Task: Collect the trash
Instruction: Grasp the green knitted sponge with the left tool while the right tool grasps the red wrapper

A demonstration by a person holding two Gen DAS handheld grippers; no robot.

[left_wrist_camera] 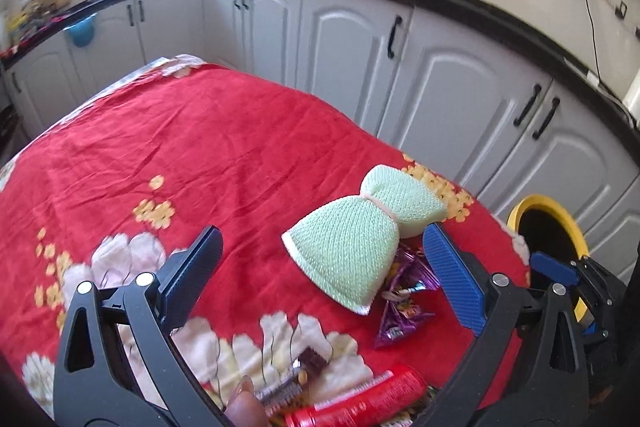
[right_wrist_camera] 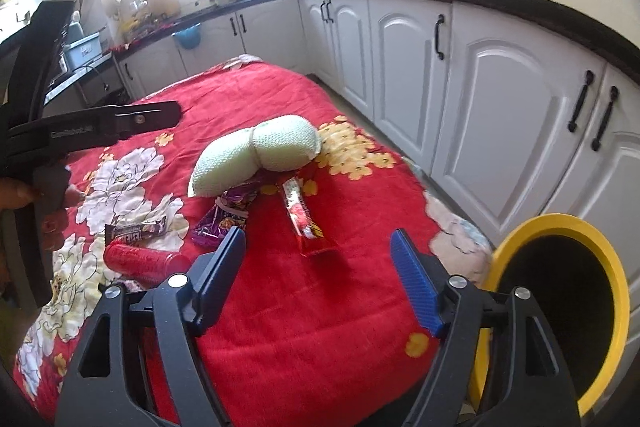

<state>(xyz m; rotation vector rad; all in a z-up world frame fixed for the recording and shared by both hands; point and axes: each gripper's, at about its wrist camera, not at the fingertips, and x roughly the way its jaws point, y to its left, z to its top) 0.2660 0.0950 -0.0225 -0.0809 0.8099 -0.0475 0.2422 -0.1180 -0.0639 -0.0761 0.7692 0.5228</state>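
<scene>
Right tool (right_wrist_camera: 318, 277) agape, empty; left tool (left_wrist_camera: 322, 275) likewise. Trash on table (right_wrist_camera: 280, 307): red wrapper (right_wrist_camera: 306, 223) at 12 o'clock from right tool, purple wrapper (right_wrist_camera: 224, 219) at 10. Probably light, crinkly, slippery; pinch flat across middle. Yellow bin (right_wrist_camera: 560, 307) at 3 o'clock.

Both claws hang tilted downward over the red-covered surface (right_wrist_camera: 280, 327). The right claw (right_wrist_camera: 318, 277) has its blue pads spread wide with nothing between them. The left claw (left_wrist_camera: 324, 279) is spread just as wide, also empty, with a hand (right_wrist_camera: 24, 203) gripping its handle.
</scene>
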